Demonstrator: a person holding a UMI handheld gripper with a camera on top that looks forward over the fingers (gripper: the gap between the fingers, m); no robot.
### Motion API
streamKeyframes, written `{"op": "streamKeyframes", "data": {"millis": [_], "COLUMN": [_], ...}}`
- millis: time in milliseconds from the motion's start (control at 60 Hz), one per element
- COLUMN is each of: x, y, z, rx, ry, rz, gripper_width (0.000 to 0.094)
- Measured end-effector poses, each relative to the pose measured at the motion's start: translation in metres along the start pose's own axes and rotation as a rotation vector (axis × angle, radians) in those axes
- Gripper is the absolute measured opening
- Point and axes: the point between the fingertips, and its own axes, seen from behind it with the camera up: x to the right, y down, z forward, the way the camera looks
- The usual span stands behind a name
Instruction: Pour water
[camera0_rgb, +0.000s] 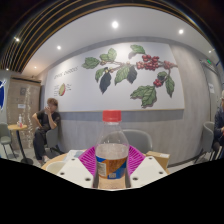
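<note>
A clear plastic bottle (112, 150) with a red cap and an orange and blue label stands upright between my gripper's (112, 168) two fingers. The pink pads (90, 160) press on the bottle's sides at label height, so the gripper is shut on the bottle. The bottle's base is hidden below the fingers. No cup or other vessel shows.
A person (44, 125) sits at a table (18, 127) far off to the left. A second person (219, 122) sits at the far right. A white wall with a painted leaf and berry mural (130, 70) lies ahead. A wooden table edge (156, 157) shows just beyond the fingers.
</note>
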Motion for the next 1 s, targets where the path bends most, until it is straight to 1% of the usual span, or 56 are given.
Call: {"op": "streamKeyframes", "data": {"millis": [83,133,250,267,317,350,367,417,467,550,617,650,683,800,817,1000], "x": [-0.003,-0.014,-0.006,-0.01,-0.01,-0.01,-0.01,-0.008,-0.007,-0.006,-0.003,-0.014,-0.008,-0.003,-0.011,0.002], "y": [-0.002,-0.002,-0.006,-0.006,-0.002,0.0,0.001,-0.002,-0.002,0.0,0.006,0.015,0.013,0.011,0.014,0.025], "z": [0.004,-0.005,0.0,-0.003,-0.002,-0.002,-0.003,-0.01,-0.019,-0.042,-0.069,-0.074,-0.094,-0.134,-0.134,-0.173], "rx": [-0.008,-0.01,-0.019,-0.023,-0.031,-0.046,-0.055,-0.075,-0.08,-0.097,-0.116,-0.117,-0.124,-0.12,-0.118,-0.137], "ry": [-0.01,0.005,-0.005,-0.003,-0.006,-0.007,-0.007,-0.025,-0.035,-0.04,-0.061,-0.066,-0.074,-0.065,-0.061,-0.043], "rz": [-0.027,-0.035,-0.049,-0.05,-0.063,-0.071,-0.076,-0.093,-0.095,-0.082,-0.087,-0.091,-0.1,-0.084,-0.078,-0.025], "gripper_width": [0.0365,0.0372,0.0425,0.0471,0.0527,0.0584,0.0639,0.0876,0.0837,0.0857,0.0857,0.0859,0.0856,0.0858,0.0858,0.0857]}}
